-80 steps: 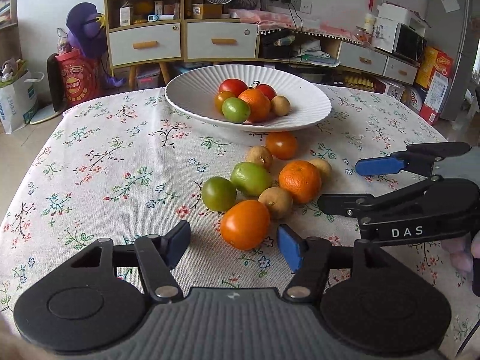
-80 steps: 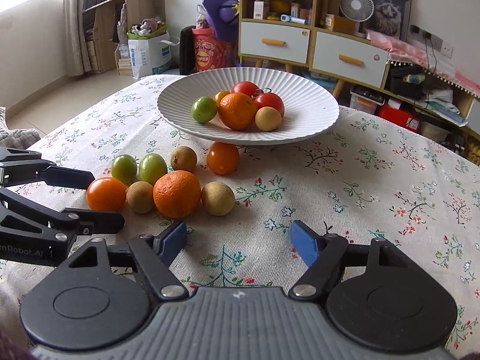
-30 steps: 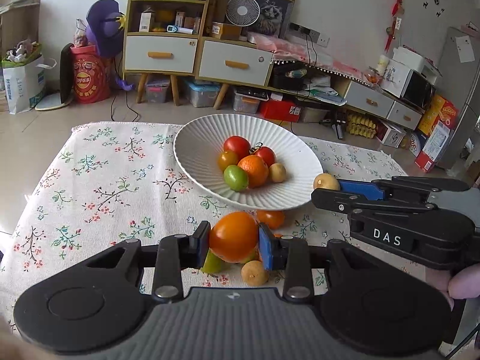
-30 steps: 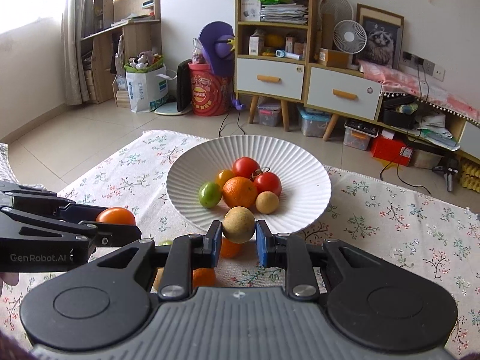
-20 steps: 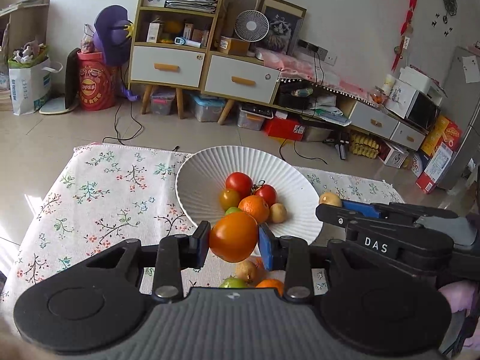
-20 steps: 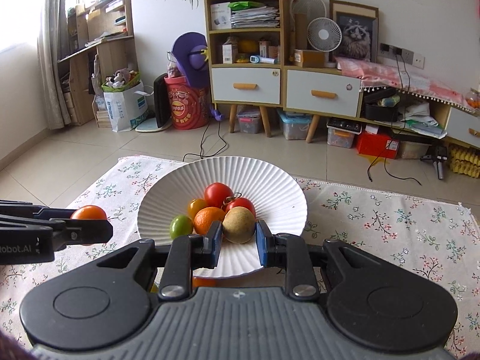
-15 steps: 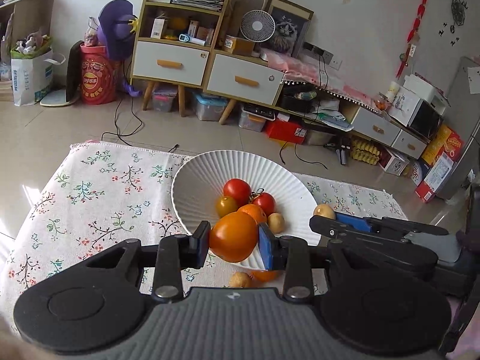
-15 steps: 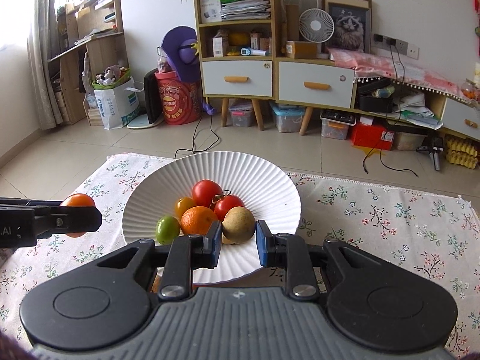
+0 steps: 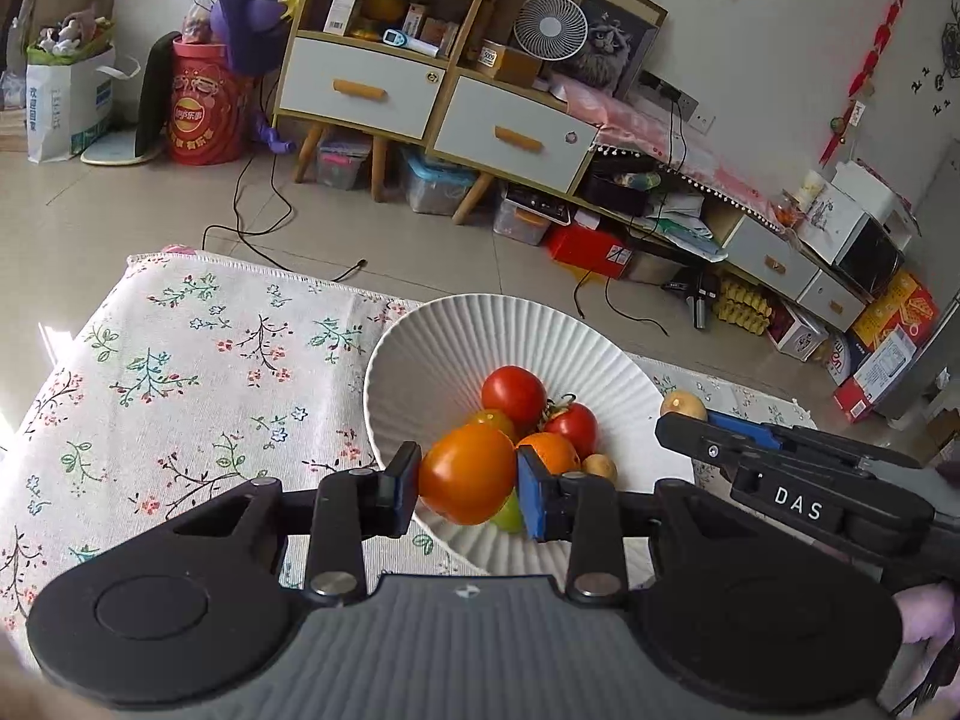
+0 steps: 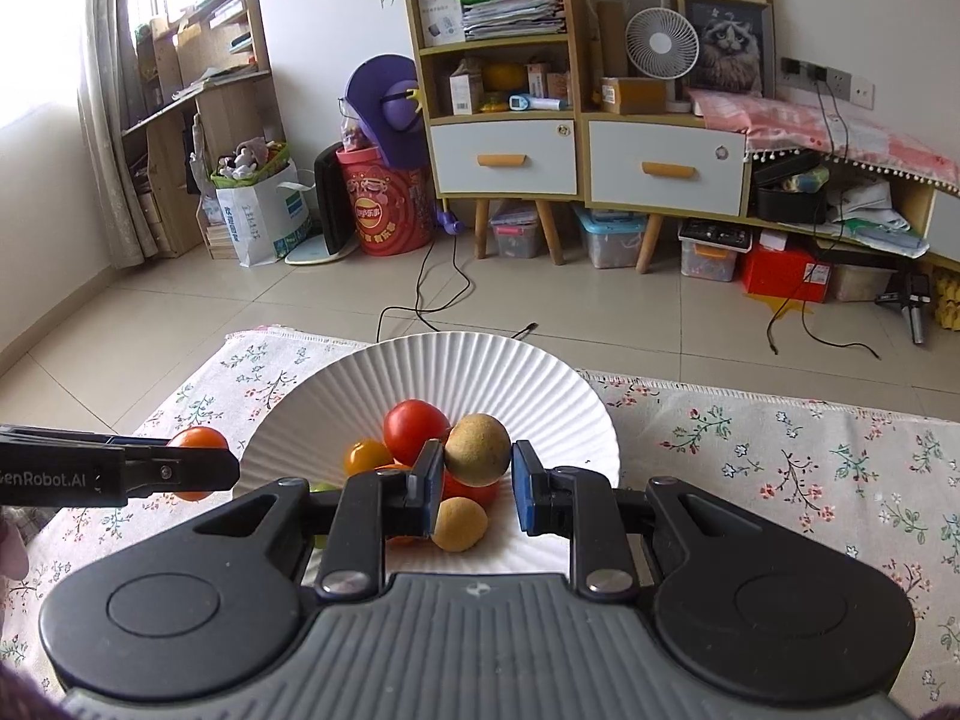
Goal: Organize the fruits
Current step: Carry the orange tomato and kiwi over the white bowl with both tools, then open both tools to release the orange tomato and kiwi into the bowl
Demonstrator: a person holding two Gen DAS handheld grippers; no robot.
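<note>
Fruits mostly sit in the white plate point(image 9: 420, 360) already; my left jaws clamp an orange tomato point(image 9: 467, 474), right jaws a tan fruit point(image 10: 477, 449), both over it, unreleased.

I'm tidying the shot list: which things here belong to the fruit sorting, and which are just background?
Job:
- orange tomato in left gripper
- brown fruit in right gripper
- white plate

Background:
- desk fan
- red drum
- cat picture
</note>
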